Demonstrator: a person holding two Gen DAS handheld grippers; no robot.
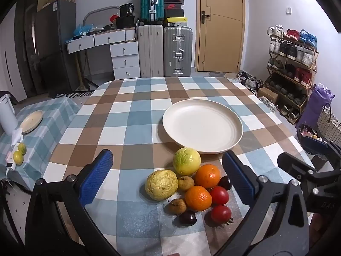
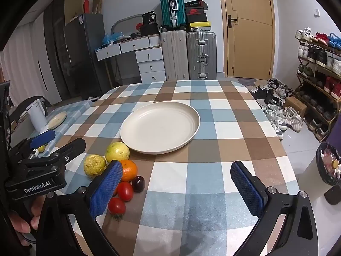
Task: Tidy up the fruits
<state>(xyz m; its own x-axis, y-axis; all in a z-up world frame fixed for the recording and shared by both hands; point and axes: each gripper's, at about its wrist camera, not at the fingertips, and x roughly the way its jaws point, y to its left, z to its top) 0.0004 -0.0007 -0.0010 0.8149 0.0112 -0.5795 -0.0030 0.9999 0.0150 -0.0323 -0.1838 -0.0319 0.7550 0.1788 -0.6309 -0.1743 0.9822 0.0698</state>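
Cream plate point(image 1: 234, 137) lay bare; both grippers point(image 1: 168, 177) point(image 2: 177, 183) gaped wide, empty. Round fruits point(image 1: 187, 189) clustered just beside it would probably roll if nudged.

Surface point(image 1: 132, 115): blue, brown and white checks. Plate point(image 1: 202, 125): plain cream. Fruits at lower centre: two oranges point(image 1: 207, 176), two red tomatoes point(image 1: 219, 195), yellow-green guavas point(image 1: 186, 161), dark cherries point(image 1: 187, 218). Gripper pads point(image 1: 96, 177): textured blue.

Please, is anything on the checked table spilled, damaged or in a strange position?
Nothing stands out. The fruits lie in a tidy cluster on the tablecloth, the white plate beyond them sits flat and holds nothing, and nothing is spilled. One yellow fruit has wrinkled skin, nothing more.
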